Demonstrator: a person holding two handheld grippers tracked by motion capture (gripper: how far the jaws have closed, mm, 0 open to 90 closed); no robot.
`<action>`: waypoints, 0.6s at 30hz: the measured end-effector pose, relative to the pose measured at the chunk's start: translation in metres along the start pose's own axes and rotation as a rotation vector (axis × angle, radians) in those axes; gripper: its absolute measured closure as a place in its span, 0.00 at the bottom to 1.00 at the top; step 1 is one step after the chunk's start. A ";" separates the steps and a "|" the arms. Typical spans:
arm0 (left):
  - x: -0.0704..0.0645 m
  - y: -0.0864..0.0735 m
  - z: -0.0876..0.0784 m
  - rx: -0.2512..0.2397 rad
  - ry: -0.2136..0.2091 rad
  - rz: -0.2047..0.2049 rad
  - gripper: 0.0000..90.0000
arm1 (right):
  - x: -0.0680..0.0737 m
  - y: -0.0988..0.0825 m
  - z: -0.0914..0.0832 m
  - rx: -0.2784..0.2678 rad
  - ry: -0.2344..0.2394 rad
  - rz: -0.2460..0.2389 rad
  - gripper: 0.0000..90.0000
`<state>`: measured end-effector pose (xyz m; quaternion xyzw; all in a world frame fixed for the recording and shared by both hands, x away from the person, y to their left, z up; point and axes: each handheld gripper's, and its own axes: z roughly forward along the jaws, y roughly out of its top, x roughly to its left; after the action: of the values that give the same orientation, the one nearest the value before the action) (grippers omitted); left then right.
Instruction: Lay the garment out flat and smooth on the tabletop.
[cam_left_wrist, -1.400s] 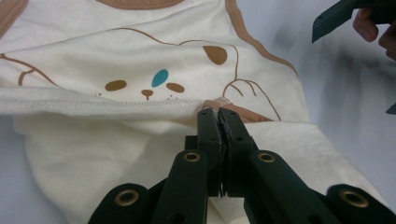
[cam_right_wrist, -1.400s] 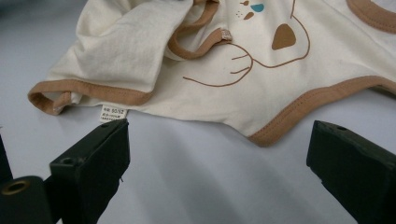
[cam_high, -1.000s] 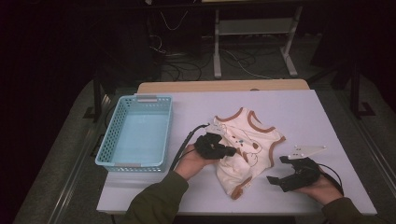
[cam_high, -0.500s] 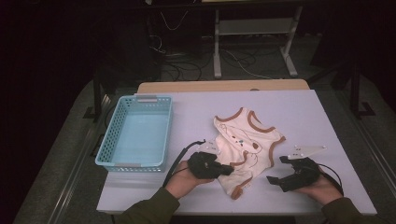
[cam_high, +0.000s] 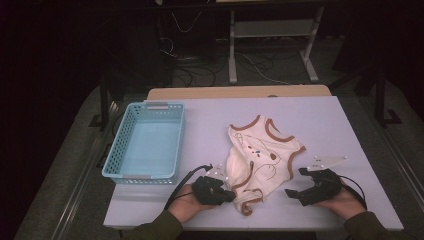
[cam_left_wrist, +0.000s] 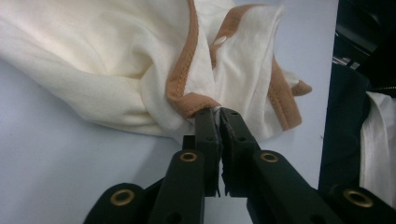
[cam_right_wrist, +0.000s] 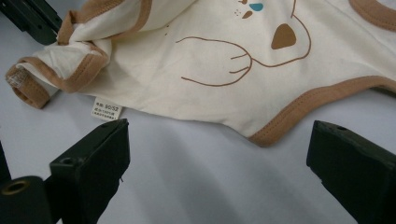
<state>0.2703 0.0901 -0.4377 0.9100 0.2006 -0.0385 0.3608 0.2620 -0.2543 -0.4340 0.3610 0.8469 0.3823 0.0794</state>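
A light-blue plastic basket (cam_high: 147, 140) sits at the table's (cam_high: 200, 120) left. Just right of it, near the front edge, the left gripper (cam_high: 231, 195) pinches the brown-trimmed hem of the cream baby bodysuit (cam_high: 260, 157); its jaws have just eased apart slightly, fabric between them. The bodysuit lies crumpled mid-table. Farther right, the right gripper (cam_high: 292, 194) rests wide open, holding nothing, just beside the cloth.
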 end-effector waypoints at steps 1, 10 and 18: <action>0.000 0.000 0.000 -0.001 0.001 0.003 0.88 | 0.000 0.000 0.000 0.001 0.000 -0.001 0.06; 0.002 0.011 -0.021 -0.148 0.041 -0.029 0.57 | 0.000 0.000 0.001 0.000 -0.002 0.004 0.06; 0.004 0.027 -0.029 -0.220 0.078 -0.031 0.40 | 0.000 0.001 0.003 0.008 -0.004 0.003 0.06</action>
<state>0.2824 0.0931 -0.3992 0.8624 0.2315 0.0135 0.4499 0.2638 -0.2517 -0.4355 0.3631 0.8477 0.3785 0.0790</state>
